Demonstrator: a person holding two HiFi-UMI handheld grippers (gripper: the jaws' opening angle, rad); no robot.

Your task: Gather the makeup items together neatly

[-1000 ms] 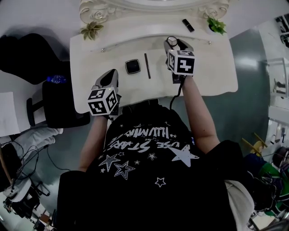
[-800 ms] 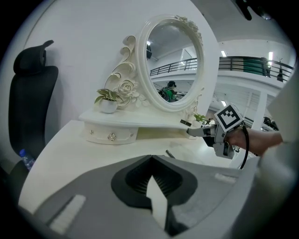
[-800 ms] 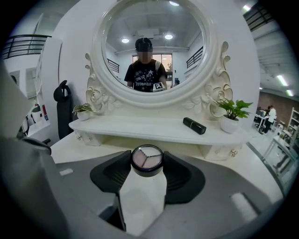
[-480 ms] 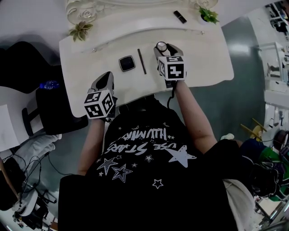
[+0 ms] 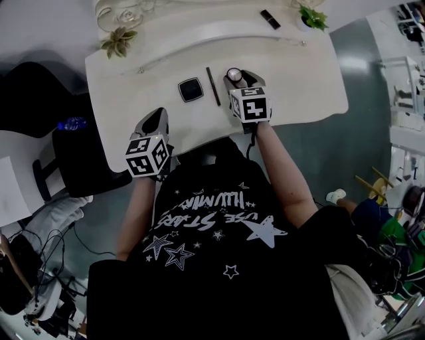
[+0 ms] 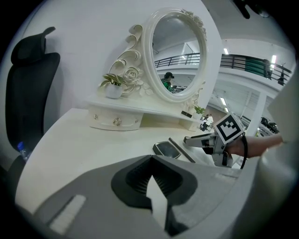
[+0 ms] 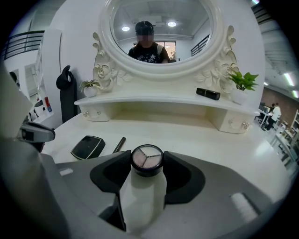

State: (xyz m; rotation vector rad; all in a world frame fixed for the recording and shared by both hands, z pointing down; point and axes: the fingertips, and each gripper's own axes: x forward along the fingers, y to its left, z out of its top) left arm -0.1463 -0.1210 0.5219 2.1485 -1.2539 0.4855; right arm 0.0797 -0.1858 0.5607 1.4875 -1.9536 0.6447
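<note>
My right gripper (image 5: 234,78) is shut on a small round eyeshadow pot (image 5: 233,72), holding it just above the white vanity table (image 5: 292,86). In the right gripper view the pot (image 7: 147,157) sits between the two pads, lid up. A thin dark pencil (image 5: 213,86) lies just left of it, and a square black compact (image 5: 190,89) lies left of the pencil. A black lipstick (image 5: 269,18) rests on the raised shelf at the back. My left gripper (image 5: 157,118) hovers at the table's near left edge, shut and holding nothing.
An oval mirror (image 7: 159,32) in an ornate frame stands at the back. Small potted plants (image 5: 117,42) (image 5: 312,17) sit at each end of the shelf. A black chair (image 5: 93,159) stands left of the table.
My right gripper has come down and leftward with the pot, ending close beside the pencil. The left gripper has sunk slightly at the table's near edge.
</note>
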